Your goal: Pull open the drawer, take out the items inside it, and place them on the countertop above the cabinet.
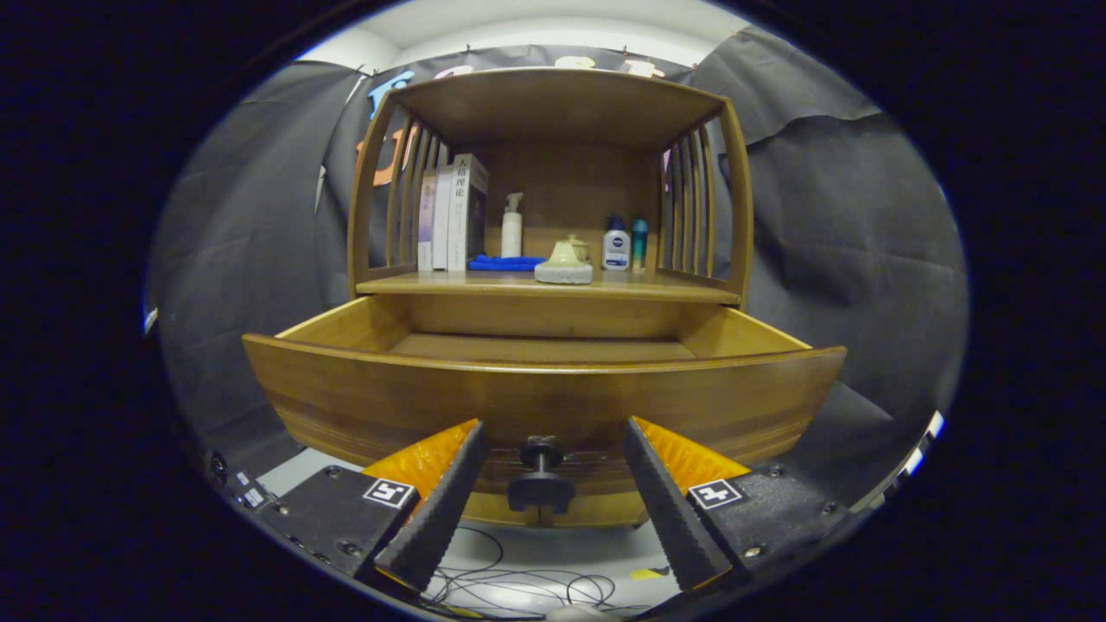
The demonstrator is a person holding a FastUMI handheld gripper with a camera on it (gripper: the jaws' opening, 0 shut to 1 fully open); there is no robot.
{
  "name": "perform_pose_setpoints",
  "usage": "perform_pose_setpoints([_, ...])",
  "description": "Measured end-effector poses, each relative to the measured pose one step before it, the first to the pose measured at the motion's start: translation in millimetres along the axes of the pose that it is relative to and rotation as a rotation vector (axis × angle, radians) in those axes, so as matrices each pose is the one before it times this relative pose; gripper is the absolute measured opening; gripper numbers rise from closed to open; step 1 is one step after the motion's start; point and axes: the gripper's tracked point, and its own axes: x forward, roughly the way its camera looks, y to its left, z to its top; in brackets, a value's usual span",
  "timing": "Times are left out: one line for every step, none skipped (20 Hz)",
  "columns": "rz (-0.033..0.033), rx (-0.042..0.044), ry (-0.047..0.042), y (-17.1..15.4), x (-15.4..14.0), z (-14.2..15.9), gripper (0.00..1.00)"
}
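Gripper (550, 458) bottom centre, jaws apart, flanking the dark knob (541, 475) w/o touching it. Drawer (544, 402) pulled open mid-frame; interior mostly hidden behind its front. Above, countertop (553, 287) w/ books (451, 212), blue cloth (505, 263), bottles (615, 244).

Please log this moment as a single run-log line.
drawer: pulled open | knob: between claw fingers, untouched | claw: open | drawer interior: visible part bare | countertop: holds books, bottles, cloth

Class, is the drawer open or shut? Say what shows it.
Open: the drawer front stands well out from the cabinet, its bare floor showing. The hand-held gripper is open around the knob.
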Motion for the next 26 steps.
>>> perform_pose_setpoints([0.00306,0.01513,-0.00901,6.03,-1.78,0.58,0.99])
perform_pose_setpoints([-0.00026,-0.00418,-0.00595,-2.3,4.94,-0.35,0.99])
perform_pose_setpoints([-0.00024,-0.00317,-0.01841,0.11,-2.35,1.92,0.98])
perform_pose_setpoints([0.00067,-0.00105,-0.00701,-0.19,1.5,-0.2,0.98])
perform_pose_setpoints([0.00087,-0.00184,-0.01376,-0.24,2.59,1.54,0.98])
perform_pose_setpoints([0.00062,-0.00566,-0.00243,0.34,3.13,-1.19,0.98])
perform_pose_setpoints([-0.00052,-0.00224,0.00095,0.0,5.34,2.11,0.98])
perform_pose_setpoints([-0.00123,0.00345,0.00073,0.74,5.22,1.68,0.98])
perform_pose_setpoints([0.00064,-0.00367,0.00939,0.01,4.93,3.01,0.98])
perform_pose_setpoints([-0.00044,-0.00015,-0.00704,0.46,8.13,2.71,0.98])
perform_pose_setpoints([0.0003,-0.00124,0.00158,0.47,6.52,1.32,0.98])
perform_pose_setpoints([-0.00182,-0.00564,-0.01284,0.16,5.63,5.6,0.99])
perform_pose_setpoints([-0.00246,-0.00622,-0.00983,0.21,4.94,4.47,0.99])
perform_pose_setpoints([-0.00079,0.00258,0.02746,0.44,6.94,-3.11,0.99])
perform_pose_setpoints([-0.00341,0.00149,-0.02137,0.73,3.51,3.9,0.99])
perform_pose_setpoints([0.001,-0.00346,0.01632,-3.4,7.41,-0.47,0.99])
perform_pose_setpoints([0.00013,0.00096,-0.00264,-0.16,4.05,4.56,0.99])
perform_pose_setpoints([0.00141,0.00534,0.0,0.39,-3.22,-4.01,0.99])
perform_pose_setpoints([-0.0009,-0.00062,0.00055,1.21,0.4,1.0,0.99])
perform_pose_setpoints([-0.00312,-0.005,-0.00385,-1.18,2.13,0.91,0.99])
perform_pose_setpoints([-0.00255,-0.00305,0.00226,-0.56,1.47,-0.26,0.99])
perform_pose_setpoints([-0.00133,0.00236,-0.00069,0.8,0.8,0.57,0.99])
perform_pose_setpoints([-0.00099,0.00425,-0.00518,0.32,0.83,1.24,0.99])
perform_pose_setpoints([-0.00083,0.00165,-0.0019,-0.13,1.01,0.16,0.99])
perform_pose_setpoints([-0.00072,-0.00397,-0.00202,-0.61,0.77,0.59,0.99])
perform_pose_setpoints([-0.00028,0.00017,-0.00546,0.31,0.1,0.36,0.99])
